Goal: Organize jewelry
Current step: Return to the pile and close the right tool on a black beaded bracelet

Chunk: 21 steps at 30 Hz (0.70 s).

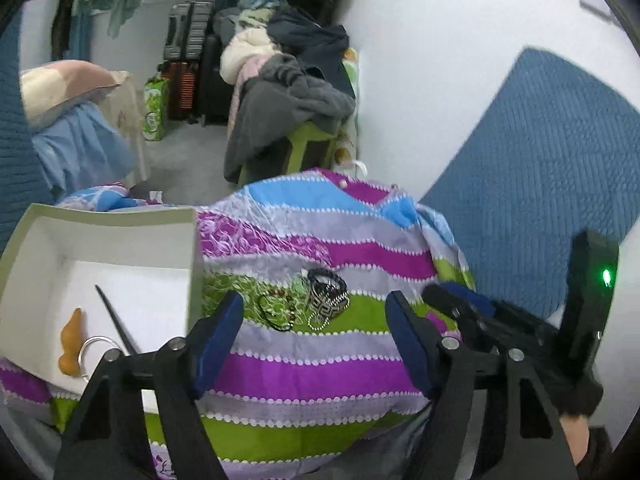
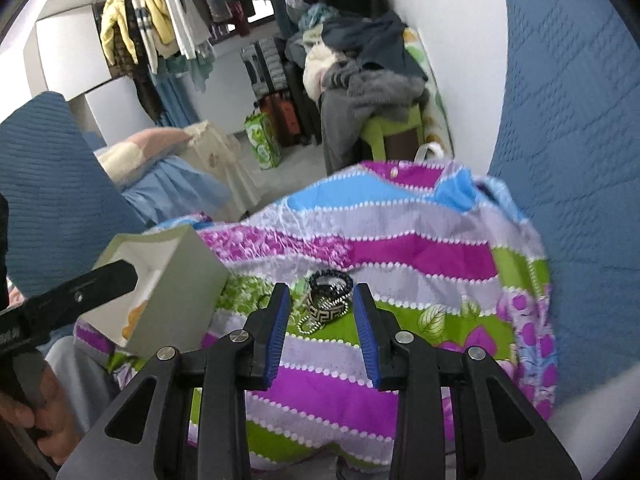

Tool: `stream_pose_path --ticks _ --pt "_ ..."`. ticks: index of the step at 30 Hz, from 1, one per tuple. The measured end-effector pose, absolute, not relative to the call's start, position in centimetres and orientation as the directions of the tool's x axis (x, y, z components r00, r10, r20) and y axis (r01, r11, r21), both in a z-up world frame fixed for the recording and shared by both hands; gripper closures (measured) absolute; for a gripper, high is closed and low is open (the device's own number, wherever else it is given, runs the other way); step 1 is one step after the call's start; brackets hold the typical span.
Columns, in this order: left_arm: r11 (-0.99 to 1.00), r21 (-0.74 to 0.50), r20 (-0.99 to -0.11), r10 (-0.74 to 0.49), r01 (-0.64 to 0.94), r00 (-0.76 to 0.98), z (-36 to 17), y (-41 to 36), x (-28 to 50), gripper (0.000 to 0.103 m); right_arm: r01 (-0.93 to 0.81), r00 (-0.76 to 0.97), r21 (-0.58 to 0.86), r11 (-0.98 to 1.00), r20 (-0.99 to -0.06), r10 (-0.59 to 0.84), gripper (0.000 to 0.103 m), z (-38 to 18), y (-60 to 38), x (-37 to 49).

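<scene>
A small heap of jewelry lies on the striped bedcover (image 1: 304, 364): a black-and-white patterned bangle (image 1: 326, 300), a dark beaded bracelet (image 1: 276, 312) and a bead chain (image 1: 318, 322). My left gripper (image 1: 314, 312) is open just in front of the heap. My right gripper (image 2: 322, 304) is open with its fingertips on either side of the bangle (image 2: 326, 308); it also shows from the side in the left wrist view (image 1: 460, 300). An open white box (image 1: 120, 248) at left holds a silver ring (image 1: 96, 348), a tan piece (image 1: 72, 340) and a dark stick (image 1: 116, 320).
A blue quilted pillow (image 1: 540, 184) leans on the white wall at right. The box (image 2: 172, 292) stands left of my right gripper. Beyond the bed are a clothes-piled stool (image 1: 292, 92), suitcases (image 1: 188, 60), a green bag (image 1: 156, 108) and hanging clothes (image 2: 160, 28).
</scene>
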<state>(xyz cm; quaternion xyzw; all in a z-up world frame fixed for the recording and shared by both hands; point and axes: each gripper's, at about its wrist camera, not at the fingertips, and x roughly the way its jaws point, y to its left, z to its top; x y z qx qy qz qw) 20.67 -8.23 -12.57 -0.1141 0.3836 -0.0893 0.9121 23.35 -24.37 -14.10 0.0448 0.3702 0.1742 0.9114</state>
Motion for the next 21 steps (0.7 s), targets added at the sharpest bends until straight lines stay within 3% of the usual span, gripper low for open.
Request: stream_pose_path --ticks 11,21 --pt "0.949 -0.308 -0.751 -0.289 0.071 0.594 -18.7 -10.7 24.3 0.044 -0.328 0.554 0.299 0.896 -0.708 0.439 0.072 -19.3 -24.8 29.6" --pt "0.967 -0.254 -0.820 -0.215 -0.002 0.531 -24.3 -11.5 27.9 0.045 -0.362 0.435 0.303 0.882 -0.781 0.447 0.077 -24.1 -23.6 35.1"
